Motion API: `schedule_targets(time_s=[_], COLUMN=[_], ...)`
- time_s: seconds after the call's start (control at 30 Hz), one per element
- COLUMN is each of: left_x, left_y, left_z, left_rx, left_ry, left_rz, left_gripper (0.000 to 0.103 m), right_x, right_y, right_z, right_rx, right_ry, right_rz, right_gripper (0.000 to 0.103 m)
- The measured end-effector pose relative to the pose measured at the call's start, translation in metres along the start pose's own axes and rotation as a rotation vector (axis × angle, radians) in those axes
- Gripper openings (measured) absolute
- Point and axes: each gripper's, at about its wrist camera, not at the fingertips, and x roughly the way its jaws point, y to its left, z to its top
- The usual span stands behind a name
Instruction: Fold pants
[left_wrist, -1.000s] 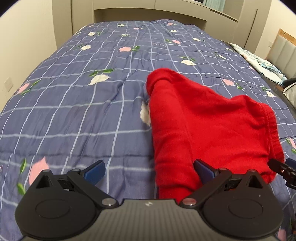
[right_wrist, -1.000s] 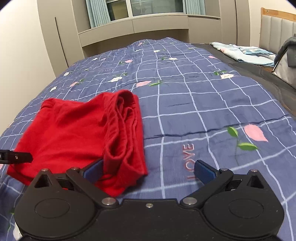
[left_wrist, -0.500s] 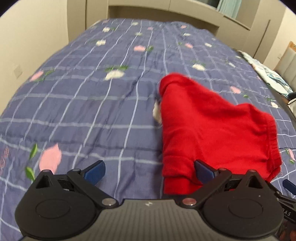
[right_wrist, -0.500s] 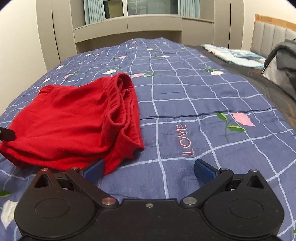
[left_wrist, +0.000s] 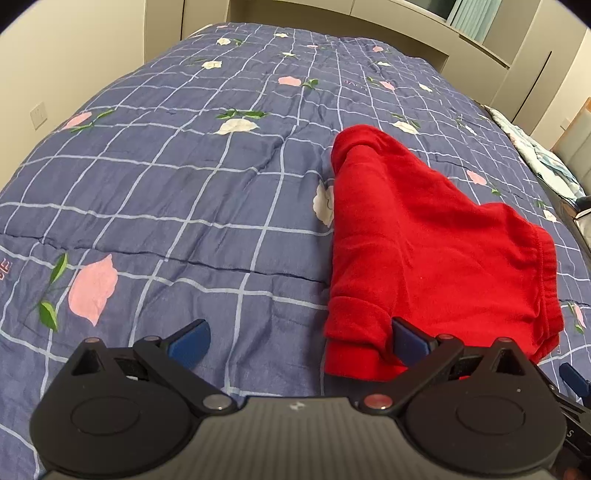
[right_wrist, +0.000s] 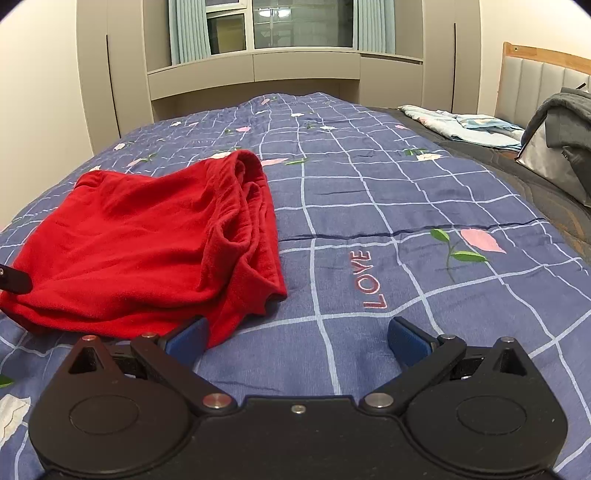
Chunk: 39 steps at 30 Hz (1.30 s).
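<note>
Red pants (left_wrist: 436, 251) lie folded in a loose bundle on the blue checked quilt (left_wrist: 166, 184). In the left wrist view they sit at the right, their near cuff beside my right fingertip. My left gripper (left_wrist: 299, 341) is open and empty, just short of the pants. In the right wrist view the pants (right_wrist: 147, 240) lie at the left, waistband layers facing right. My right gripper (right_wrist: 297, 339) is open and empty, its left fingertip at the pants' near edge. The left gripper's tip (right_wrist: 13, 280) shows at the left edge there.
The quilt (right_wrist: 388, 221) covers a wide bed. Cabinets and a window (right_wrist: 280, 26) stand beyond it. A light floral blanket (right_wrist: 461, 125), a grey garment (right_wrist: 561, 122) and a headboard are at the far right. A wall with a socket (left_wrist: 38, 114) is at the left.
Both grippers have drawn back from the pants and risen a little. The pants lie still, released on the quilt. Both stay open.
</note>
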Motion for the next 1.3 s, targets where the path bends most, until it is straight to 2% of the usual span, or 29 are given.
schedule_targets(time_s=[0.3,0.53,0.63,0.77,0.87,0.97,1.17,1.3], left_x=[0.002,-0.011,-0.018,-0.015,-0.001,0.016,0.046,0.054], left_y=[-0.003,-0.003,-0.001,-0.003,-0.011,-0.02,-0.031,-0.032], left_z=[0.001,0.001,0.002,0.013,0.025,0.034,0.045,0.05], left_rx=[0.019,0.082,0.114,0.117,0.12,0.142,0.171,0.194], left_ry=[-0.001,-0.046,-0.066,-0.075,-0.054,-0.017,0.059,0.067], left_rz=[0.012,-0.035,-0.103,-0.178,-0.158,-0.13,-0.171,-0.189], left_gripper=[0.103,0.102,0.103,0.103,0.103,0.103,0.103,0.103], right_x=[0.001,-0.001,-0.005,-0.007,0.01,0.04,0.09,0.108], right_y=[-0.003,-0.009,-0.022,-0.042,-0.053,-0.06,-0.051,-0.044], right_z=[-0.001,0.002,0.009,0.025,0.046,0.068,0.091,0.096], right_rx=[0.018,0.038,0.046,0.094,0.155,0.222,0.185,0.178], right_ry=[-0.003,0.021,0.05,0.042,0.061,0.134,0.21,0.245], right_rz=[0.014,0.051,0.187,0.374,0.47,0.575,0.691,0.759], right_gripper=[0.103,0.103,0.103,0.103,0.103,0.103,0.103,0.103])
